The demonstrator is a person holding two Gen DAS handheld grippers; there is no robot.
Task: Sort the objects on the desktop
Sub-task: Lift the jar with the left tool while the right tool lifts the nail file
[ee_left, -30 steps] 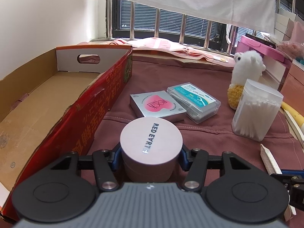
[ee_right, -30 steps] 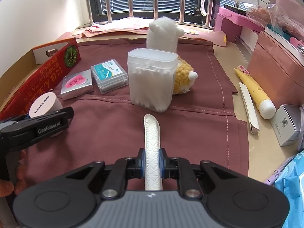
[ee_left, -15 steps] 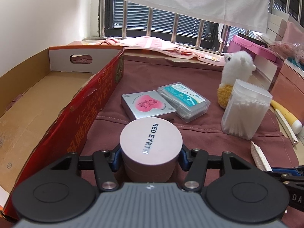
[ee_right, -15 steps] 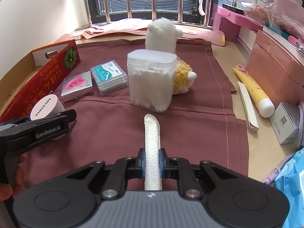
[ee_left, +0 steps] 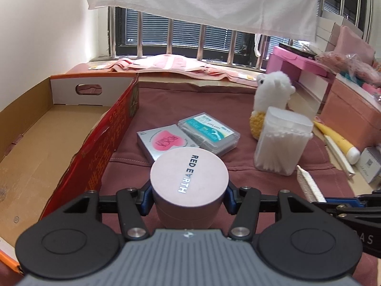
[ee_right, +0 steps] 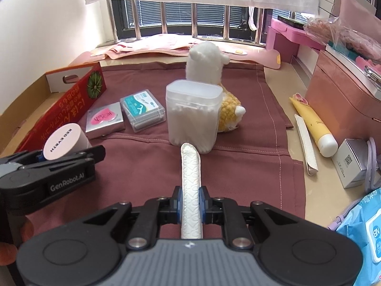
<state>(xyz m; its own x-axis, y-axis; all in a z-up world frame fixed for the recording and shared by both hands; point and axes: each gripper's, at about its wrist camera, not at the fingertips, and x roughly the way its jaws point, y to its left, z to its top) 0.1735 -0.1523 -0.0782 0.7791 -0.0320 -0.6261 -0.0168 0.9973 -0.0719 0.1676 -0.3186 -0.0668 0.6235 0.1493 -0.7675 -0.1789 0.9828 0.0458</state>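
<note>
While its lid reads "RED EARTH" in silver letters, the round pink cosmetic jar sits clamped between the blue pads of the left gripper, whose jaws stand about a jar's width apart, pressed against the jar's sides above the maroon cloth. From the right wrist view the same gripper's black body shows the white print "GenRobot.AI". The right gripper has its jaws nearly together, pinching a long white embossed sachet that sticks forward over the cloth.

Just beyond the jar lies a flat silver box with a pink heart label; its writing is too small to read. Touching its right side is a clear plastic case with a teal label, filled with small picks. Further right stands a translucent lidded tub packed with white cotton swabs, and behind it a white and yellow plush alpaca. To the left, the open red cardboard tray bears yellow Chinese characters on its wall; its brown floor is bare.
</note>
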